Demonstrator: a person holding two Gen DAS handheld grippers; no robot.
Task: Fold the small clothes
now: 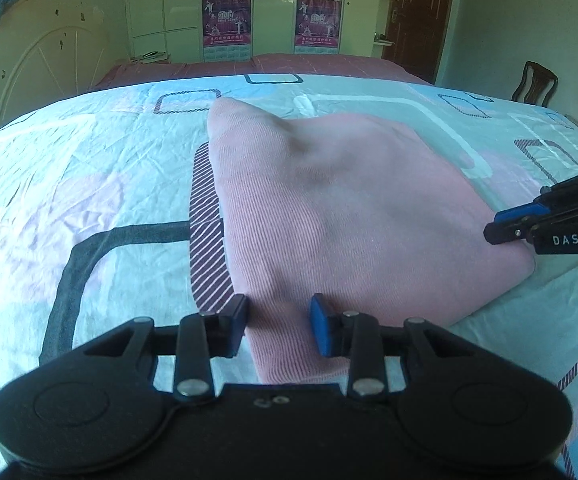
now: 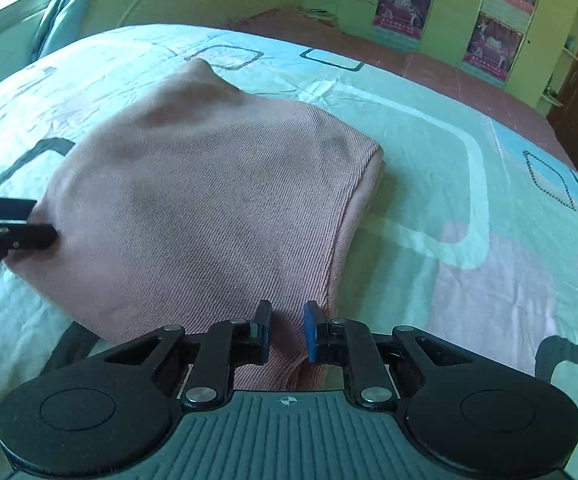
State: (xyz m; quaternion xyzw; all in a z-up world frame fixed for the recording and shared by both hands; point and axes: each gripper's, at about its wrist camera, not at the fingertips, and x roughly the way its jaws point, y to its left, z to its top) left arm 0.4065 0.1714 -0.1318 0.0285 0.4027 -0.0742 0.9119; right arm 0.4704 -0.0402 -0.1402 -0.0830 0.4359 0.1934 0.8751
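A pink ribbed garment point(image 1: 349, 208) lies folded over on the patterned bed sheet point(image 1: 89, 184), its far corner raised in a peak. In the left wrist view my left gripper point(image 1: 279, 320) is shut on the garment's near edge, with cloth bunched between the blue pads. My right gripper point(image 1: 493, 228) comes in from the right and pinches the garment's right corner. In the right wrist view the right gripper point(image 2: 287, 328) is shut on the near corner of the garment point(image 2: 209, 200). There the left gripper point(image 2: 43, 220) bites the cloth at the far left.
The sheet point(image 2: 449, 160) covers a wide bed with a maroon blanket point(image 1: 289, 64) at the far end. A white headboard point(image 1: 41, 60) stands at the left, a wardrobe with posters point(image 1: 227, 20) at the back, a wooden chair point(image 1: 535, 82) at the right.
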